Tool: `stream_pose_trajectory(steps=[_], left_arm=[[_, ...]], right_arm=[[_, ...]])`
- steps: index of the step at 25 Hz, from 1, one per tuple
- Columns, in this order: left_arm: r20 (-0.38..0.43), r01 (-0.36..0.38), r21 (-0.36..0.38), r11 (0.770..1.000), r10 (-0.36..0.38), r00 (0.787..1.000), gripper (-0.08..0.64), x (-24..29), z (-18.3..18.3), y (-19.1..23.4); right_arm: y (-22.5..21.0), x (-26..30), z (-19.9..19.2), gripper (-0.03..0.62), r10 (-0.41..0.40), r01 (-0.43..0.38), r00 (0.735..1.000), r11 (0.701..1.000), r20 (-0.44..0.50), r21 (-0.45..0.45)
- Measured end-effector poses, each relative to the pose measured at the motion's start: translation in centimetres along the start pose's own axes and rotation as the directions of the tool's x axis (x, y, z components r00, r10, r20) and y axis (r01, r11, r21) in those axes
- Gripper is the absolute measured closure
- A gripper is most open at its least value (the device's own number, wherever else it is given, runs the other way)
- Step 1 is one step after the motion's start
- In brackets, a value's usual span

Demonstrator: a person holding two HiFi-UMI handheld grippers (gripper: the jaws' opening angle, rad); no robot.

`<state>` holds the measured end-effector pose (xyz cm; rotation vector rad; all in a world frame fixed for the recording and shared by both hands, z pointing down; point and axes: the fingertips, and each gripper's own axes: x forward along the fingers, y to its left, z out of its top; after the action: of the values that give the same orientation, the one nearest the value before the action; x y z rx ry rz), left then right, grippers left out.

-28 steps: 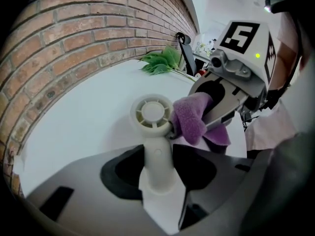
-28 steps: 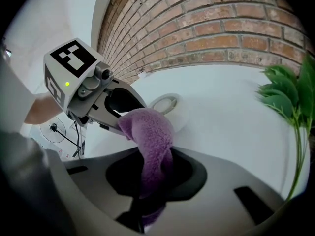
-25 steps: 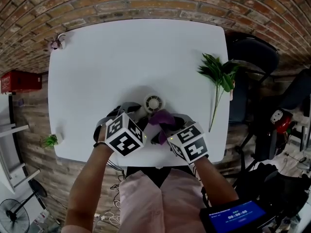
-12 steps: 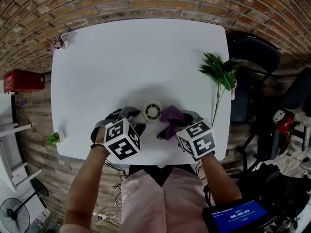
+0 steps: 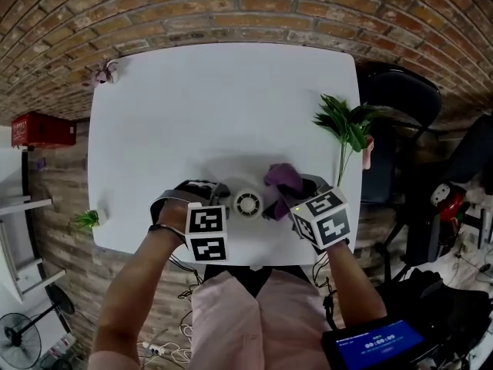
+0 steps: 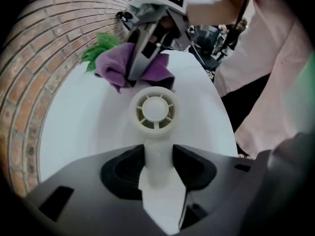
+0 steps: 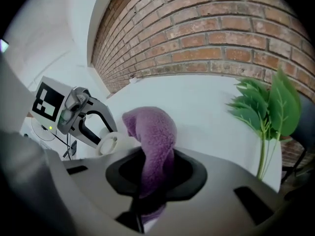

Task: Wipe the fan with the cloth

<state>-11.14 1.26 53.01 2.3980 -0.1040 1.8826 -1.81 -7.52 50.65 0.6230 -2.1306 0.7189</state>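
A small white hand fan (image 5: 248, 203) with a round grille (image 6: 155, 109) is over the white table (image 5: 192, 106) near its front edge. My left gripper (image 5: 223, 197) is shut on the fan's handle (image 6: 157, 161), grille pointing away from me. A purple cloth (image 5: 283, 179) sits just right of the fan head, apart from it by a small gap in the left gripper view. My right gripper (image 5: 289, 199) is shut on the cloth (image 7: 152, 141), which bulges out past its jaws. In the right gripper view the fan (image 7: 108, 144) shows at left beside the left gripper (image 7: 81, 114).
A green leafy sprig (image 5: 348, 126) lies at the table's right edge, close to the right gripper. A small pink object (image 5: 100, 72) is at the far left corner and a tiny green plant (image 5: 86, 220) at the near left edge. A brick wall lies beyond the table; a dark chair (image 5: 400, 91) stands at right.
Both grippers have shifted right along the front edge. The left gripper has rolled, turning the fan with it. The cloth has moved from over the fan to its right side.
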Motion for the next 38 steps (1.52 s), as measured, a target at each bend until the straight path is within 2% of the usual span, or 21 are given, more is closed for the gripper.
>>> stream_pose_trajectory(steps=[3,7,11,13,16,18,19,22,27,29,31,33,36,38], left_arm=[[-0.069,-0.010,0.191,0.982,0.024,0.997,0.370,0.2,0.0,-0.3],[-0.115,-0.014,0.392,0.920,0.064,0.991,0.370,0.4,0.2,-0.9],[-0.135,-0.025,0.521,0.853,0.110,0.985,0.371,0.5,0.3,-1.3],[-0.137,-0.023,0.549,0.835,0.117,0.984,0.371,0.6,0.4,-1.4],[-0.132,-0.021,0.561,0.827,0.114,0.985,0.373,0.6,0.6,-1.4],[-0.123,-0.024,0.556,0.831,0.111,0.986,0.373,0.6,0.7,-1.4],[-0.117,-0.027,0.551,0.834,0.110,0.987,0.373,0.6,0.7,-1.4],[-0.103,-0.036,0.538,0.842,0.108,0.989,0.374,0.5,0.6,-1.4],[-0.100,-0.030,0.529,0.848,0.097,0.990,0.374,0.5,0.6,-1.3],[-0.099,-0.029,0.524,0.851,0.095,0.990,0.374,0.5,0.6,-1.2],[-0.097,-0.034,0.519,0.854,0.098,0.990,0.374,0.5,0.5,-1.1],[-0.094,-0.041,0.511,0.859,0.103,0.990,0.374,0.5,0.5,-1.0],[-0.088,-0.049,0.497,0.867,0.106,0.990,0.374,0.5,0.5,-1.0],[-0.084,-0.049,0.485,0.873,0.102,0.991,0.374,0.5,0.5,-1.1]], right_arm=[[-0.3,-0.7,0.7,0.512,-0.005,0.005,1.000,0.999,0.010,-0.039],[0.1,-0.9,1.7,0.511,-0.010,0.011,1.000,0.986,0.008,-0.167],[1.5,0.3,1.7,0.511,-0.001,-0.013,0.999,0.943,-0.039,-0.334],[2.5,1.2,1.1,0.511,0.012,-0.048,0.996,0.906,-0.088,-0.420],[4.4,2.3,-0.3,0.512,0.042,-0.128,0.984,0.836,-0.171,-0.533],[5.8,2.8,-1.3,0.512,0.071,-0.197,0.972,0.773,-0.226,-0.604],[6.3,2.9,-1.7,0.512,0.087,-0.235,0.963,0.732,-0.254,-0.640],[7.4,3.0,-2.5,0.514,0.123,-0.339,0.935,0.583,-0.332,-0.739],[7.8,2.9,-3.2,0.515,0.143,-0.448,0.894,0.340,-0.425,-0.827],[7.9,2.8,-3.4,0.517,0.136,-0.469,0.883,0.267,-0.449,-0.842],[7.9,2.7,-3.5,0.518,0.141,-0.484,0.875,0.236,-0.463,-0.843],[7.9,2.6,-3.5,0.520,0.147,-0.492,0.871,0.226,-0.470,-0.841],[7.8,2.4,-3.7,0.520,0.144,-0.492,0.870,0.228,-0.471,-0.840],[7.7,2.3,-3.9,0.520,0.145,-0.492,0.871,0.241,-0.470,-0.837]])
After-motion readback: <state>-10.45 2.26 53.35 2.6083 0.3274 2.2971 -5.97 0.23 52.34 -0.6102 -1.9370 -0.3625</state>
